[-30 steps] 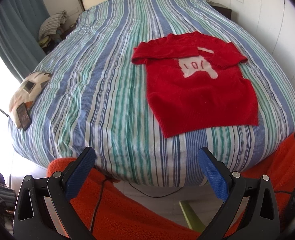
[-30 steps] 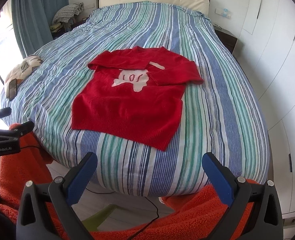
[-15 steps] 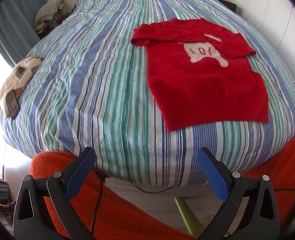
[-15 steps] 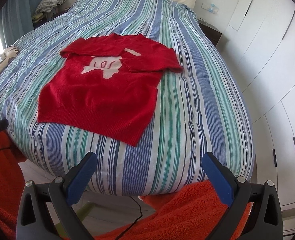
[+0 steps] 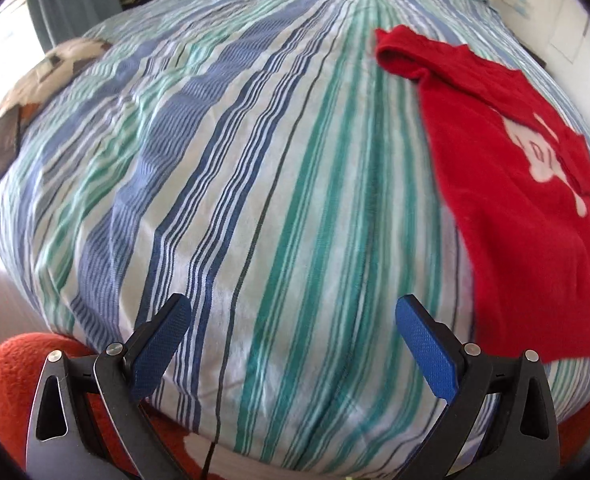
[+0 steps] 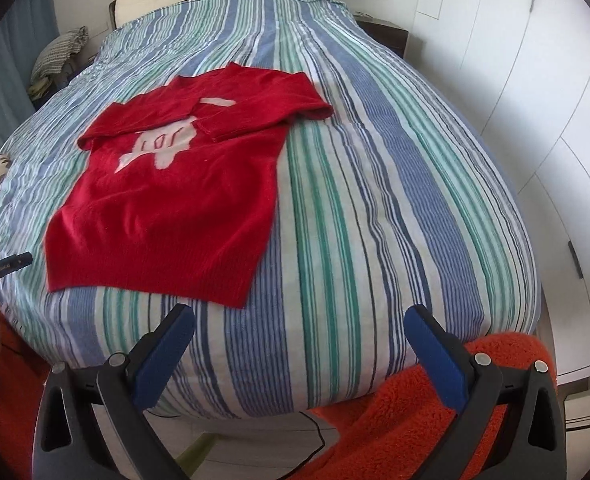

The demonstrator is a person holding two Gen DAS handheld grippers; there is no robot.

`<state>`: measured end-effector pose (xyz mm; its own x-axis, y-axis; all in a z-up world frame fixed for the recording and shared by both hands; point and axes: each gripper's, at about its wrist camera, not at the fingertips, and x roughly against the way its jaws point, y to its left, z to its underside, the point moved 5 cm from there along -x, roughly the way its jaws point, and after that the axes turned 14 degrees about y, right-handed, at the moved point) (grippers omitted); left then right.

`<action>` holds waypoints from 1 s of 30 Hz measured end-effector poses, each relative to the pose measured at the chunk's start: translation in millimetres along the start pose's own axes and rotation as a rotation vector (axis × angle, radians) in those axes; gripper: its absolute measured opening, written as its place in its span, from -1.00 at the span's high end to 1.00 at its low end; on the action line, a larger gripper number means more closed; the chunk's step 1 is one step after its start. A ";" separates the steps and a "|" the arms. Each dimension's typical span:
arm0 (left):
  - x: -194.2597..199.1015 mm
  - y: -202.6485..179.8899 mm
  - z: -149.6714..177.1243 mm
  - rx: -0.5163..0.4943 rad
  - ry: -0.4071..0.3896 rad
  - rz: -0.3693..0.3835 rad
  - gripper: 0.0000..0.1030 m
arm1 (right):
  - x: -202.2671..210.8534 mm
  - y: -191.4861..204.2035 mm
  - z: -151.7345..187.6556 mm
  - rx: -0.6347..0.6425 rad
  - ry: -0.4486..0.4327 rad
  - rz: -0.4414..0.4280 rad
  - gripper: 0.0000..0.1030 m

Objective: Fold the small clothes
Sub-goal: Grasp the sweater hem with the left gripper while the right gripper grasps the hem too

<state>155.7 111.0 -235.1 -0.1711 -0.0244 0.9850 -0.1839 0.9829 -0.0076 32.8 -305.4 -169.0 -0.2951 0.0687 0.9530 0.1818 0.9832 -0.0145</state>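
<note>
A small red sweater (image 6: 175, 196) with a white patch on the chest lies flat on the striped bed, both sleeves folded in across the front. In the left wrist view the sweater (image 5: 527, 200) is at the right. My left gripper (image 5: 293, 340) is open and empty over the bed's near edge, left of the sweater's hem. My right gripper (image 6: 301, 344) is open and empty at the near edge, just in front of the hem's right corner.
The striped bed cover (image 6: 375, 200) fills both views. A pillow with a phone (image 5: 11, 136) lies at the bed's left side. Orange fleece (image 6: 415, 420) is below the grippers. White wardrobe doors (image 6: 543, 100) stand at the right. Clothes (image 6: 59, 56) are piled by the headboard.
Both grippers have moved forward toward the bed. The left one swung to the left, so the sweater slid to the right of its view. The sweater has not moved.
</note>
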 end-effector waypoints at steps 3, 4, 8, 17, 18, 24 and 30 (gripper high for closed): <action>-23.4 10.0 6.2 0.050 0.068 0.027 -0.99 | -7.4 -3.7 -5.0 -0.023 0.002 -0.019 -1.00; -25.8 11.4 10.5 0.053 0.048 0.041 -0.99 | -9.5 -5.1 -5.4 -0.030 0.002 -0.046 -1.00; -20.3 4.8 23.1 -0.028 0.024 0.018 -0.99 | -16.5 -6.5 -6.1 -0.063 -0.012 -0.209 -1.00; 24.5 -69.6 34.5 -0.201 -0.006 0.479 -0.94 | -68.6 10.0 -35.7 -0.039 0.019 -0.579 -0.81; 19.5 -80.9 33.6 -0.218 0.012 0.483 -0.88 | -82.2 14.8 -39.0 -0.039 0.062 -0.613 -0.61; 7.9 -92.8 32.1 -0.282 0.066 0.551 0.94 | -110.1 36.3 -38.8 -0.005 0.170 -0.717 0.85; 26.0 -63.8 41.8 -0.265 0.034 0.523 0.95 | -71.8 18.1 -22.3 -0.024 0.152 -0.626 0.86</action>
<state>122.5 40.1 -216.2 -0.1422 0.4779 0.8669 0.1653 0.8749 -0.4552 78.2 -296.3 -230.9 -0.2159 -0.5433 0.8113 0.0402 0.8252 0.5634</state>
